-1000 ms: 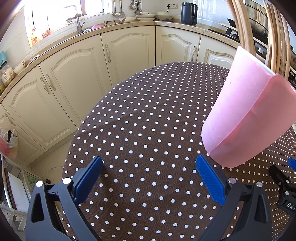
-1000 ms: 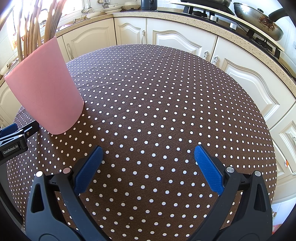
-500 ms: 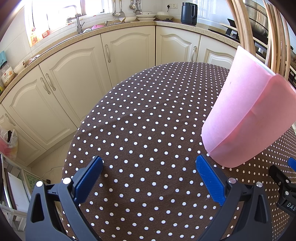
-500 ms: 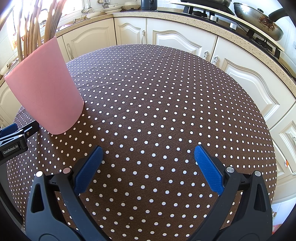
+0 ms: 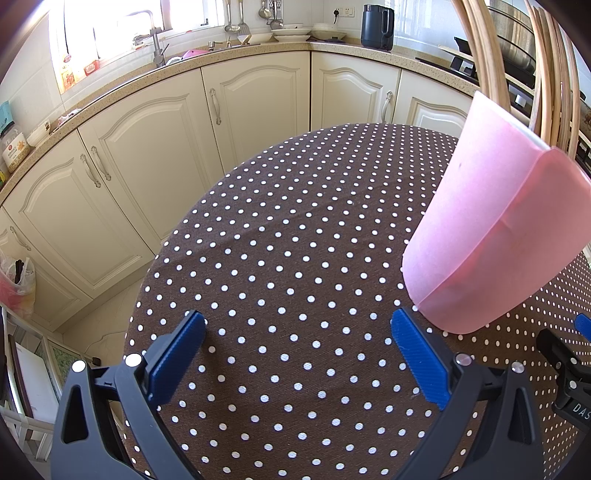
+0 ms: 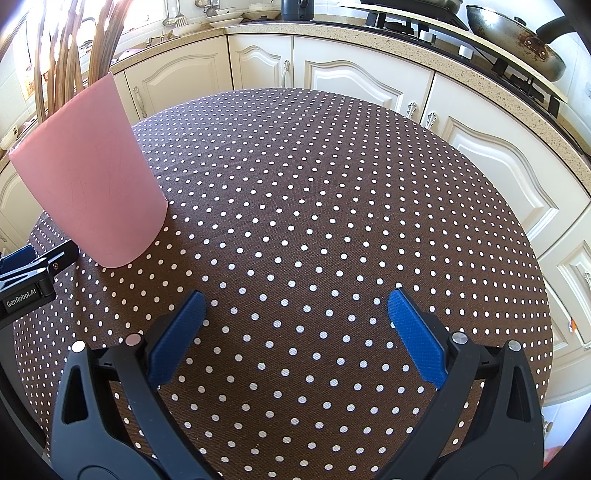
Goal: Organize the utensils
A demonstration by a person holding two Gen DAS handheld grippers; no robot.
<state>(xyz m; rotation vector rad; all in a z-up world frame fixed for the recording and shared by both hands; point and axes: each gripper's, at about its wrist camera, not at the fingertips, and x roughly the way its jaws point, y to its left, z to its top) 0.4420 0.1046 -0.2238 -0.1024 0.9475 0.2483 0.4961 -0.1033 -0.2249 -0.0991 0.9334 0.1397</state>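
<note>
A pink plastic holder (image 5: 491, 236) stands upright on the brown polka-dot table (image 5: 295, 236), with several wooden chopsticks (image 5: 550, 66) rising out of its top. In the right wrist view the same pink holder (image 6: 92, 177) sits at the left, the chopsticks (image 6: 70, 48) above it. My left gripper (image 5: 299, 332) is open just left of the holder's base, nothing between its blue pads. My right gripper (image 6: 295, 314) is open over bare cloth, to the right of the holder. Each gripper's edge shows in the other's view.
Cream kitchen cabinets (image 5: 155, 147) and a stone counter (image 6: 406, 40) curve around the round table. A sink tap (image 5: 155, 40), a dark kettle (image 5: 376, 26) and a pan (image 6: 517, 40) on the stove sit on the counter. The table edge (image 5: 147, 280) drops to the floor at left.
</note>
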